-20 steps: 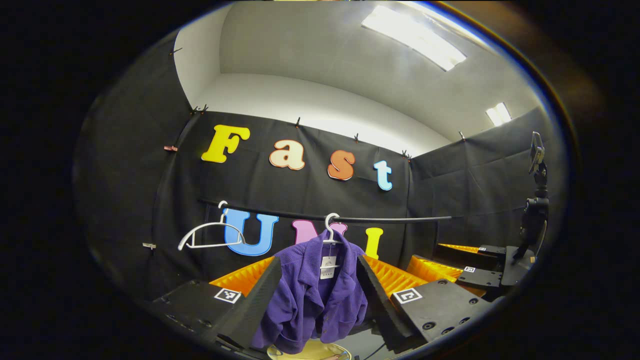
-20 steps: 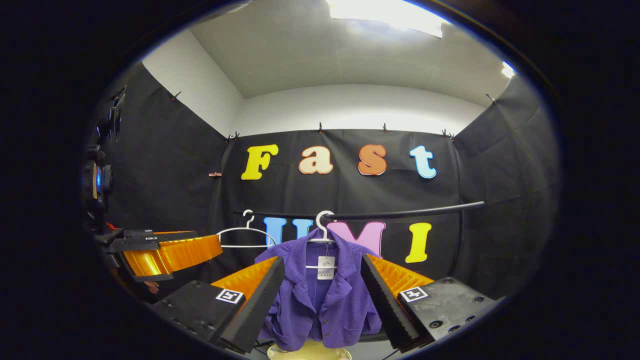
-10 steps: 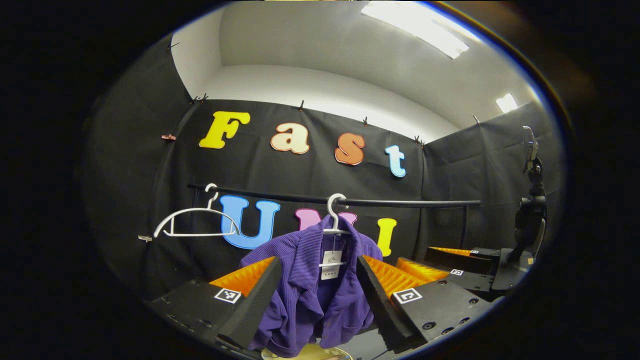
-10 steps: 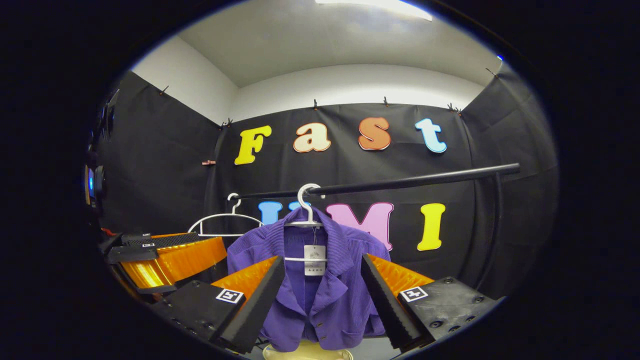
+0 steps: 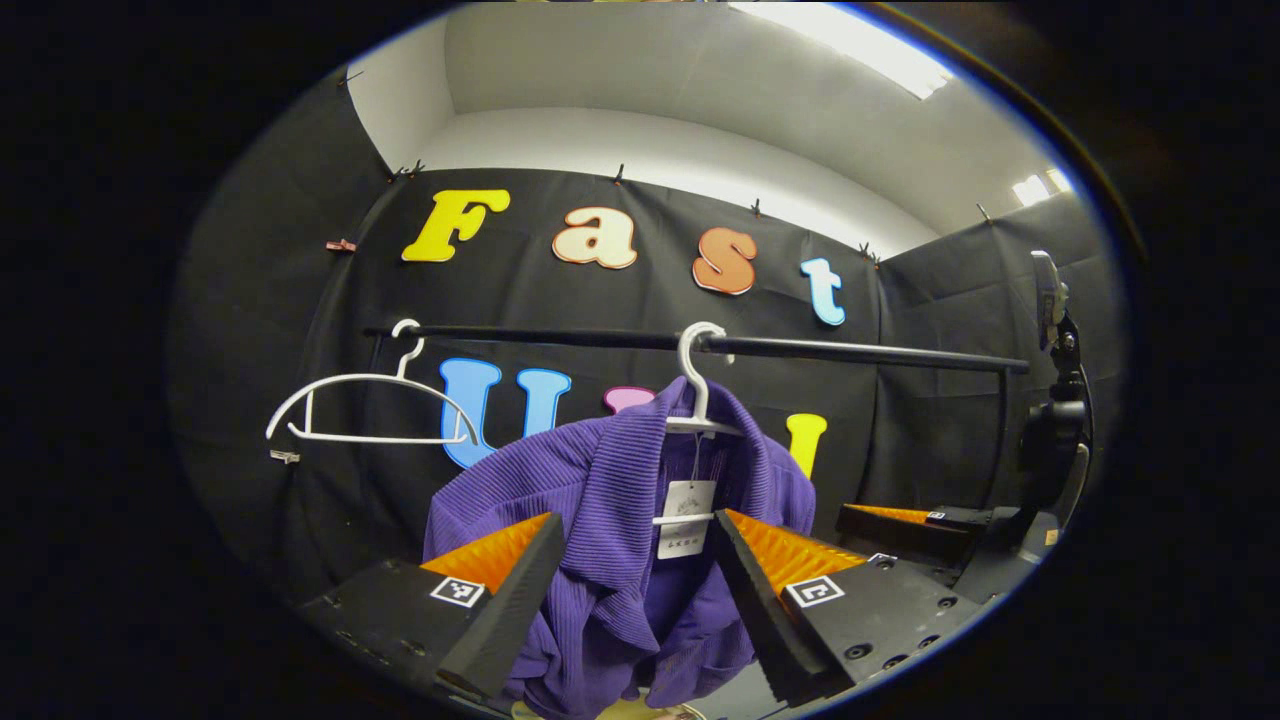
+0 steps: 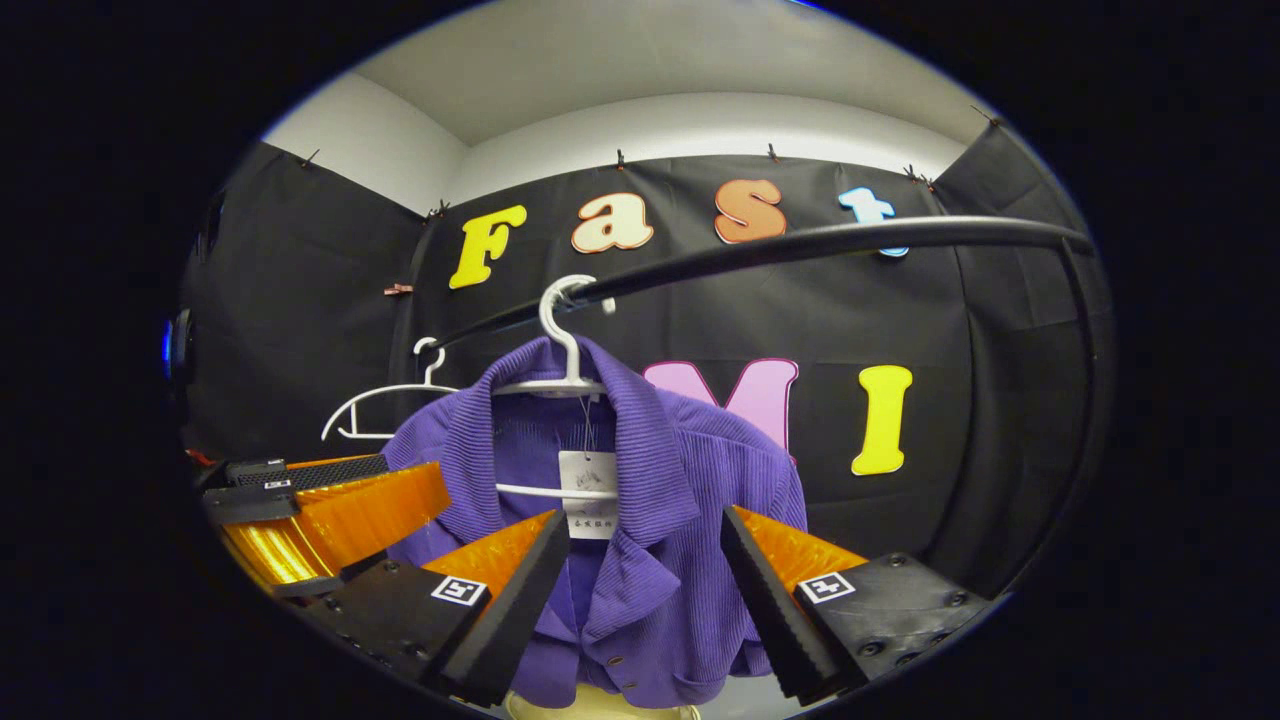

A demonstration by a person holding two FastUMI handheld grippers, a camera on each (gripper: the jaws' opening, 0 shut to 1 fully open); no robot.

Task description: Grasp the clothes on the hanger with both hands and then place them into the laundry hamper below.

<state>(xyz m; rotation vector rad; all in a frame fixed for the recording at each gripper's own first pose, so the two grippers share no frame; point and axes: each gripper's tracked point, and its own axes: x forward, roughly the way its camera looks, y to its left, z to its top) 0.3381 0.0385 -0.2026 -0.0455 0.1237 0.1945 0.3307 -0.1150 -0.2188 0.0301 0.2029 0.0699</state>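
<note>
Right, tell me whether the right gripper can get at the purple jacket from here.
Probably yes. The right gripper is open and points straight at the purple jacket on its hanger, with nothing between them; the left gripper sits off to the side.

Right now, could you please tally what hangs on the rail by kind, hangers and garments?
White hangers: 2, an empty hanger and the hanger carrying the jacket
Purple jacket: 1
Total: 3, all on the black rail
</note>
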